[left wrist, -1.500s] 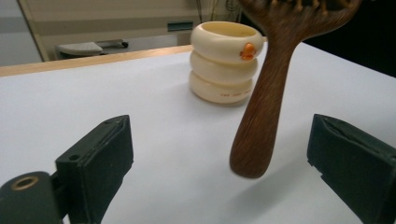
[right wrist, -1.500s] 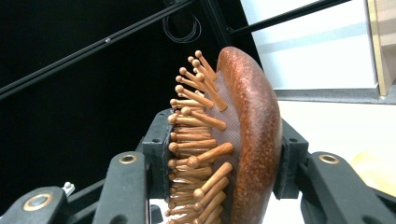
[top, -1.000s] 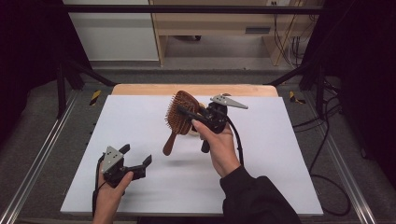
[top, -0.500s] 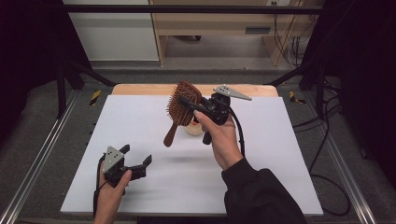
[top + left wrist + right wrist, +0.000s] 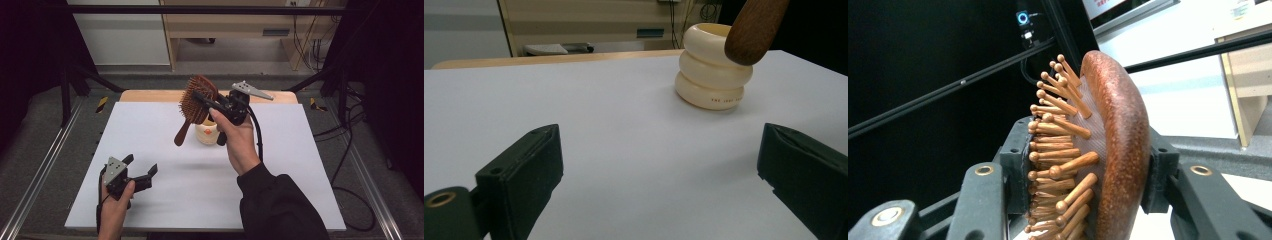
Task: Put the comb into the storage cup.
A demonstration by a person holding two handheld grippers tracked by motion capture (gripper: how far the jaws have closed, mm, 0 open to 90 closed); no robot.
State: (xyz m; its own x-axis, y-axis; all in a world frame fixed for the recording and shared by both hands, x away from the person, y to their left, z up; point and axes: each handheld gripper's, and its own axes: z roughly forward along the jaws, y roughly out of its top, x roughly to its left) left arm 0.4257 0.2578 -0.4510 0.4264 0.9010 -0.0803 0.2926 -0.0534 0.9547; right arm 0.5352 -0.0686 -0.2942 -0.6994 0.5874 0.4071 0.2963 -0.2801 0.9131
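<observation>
R gripper (image 5: pixel 204 102) clamped on wooden hairbrush (image 5: pixel 196 100) head, held in air w/ handle hanging over cream ribbed holder (image 5: pixel 207 134) mid-mat, L gripper (image 5: pixel 141 171) open & idle near front; step looks like carry-to-holder, next prob needs handle lined up w/ opening, then lower.

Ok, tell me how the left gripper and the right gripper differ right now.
The right gripper is clamped across the head of a wooden hairbrush; the left gripper stands open with nothing between its jaws. The right gripper is held up in the air above the cream holder; the left gripper sits low, close over the white table. Both are hand-held, black and two-jawed.
</observation>
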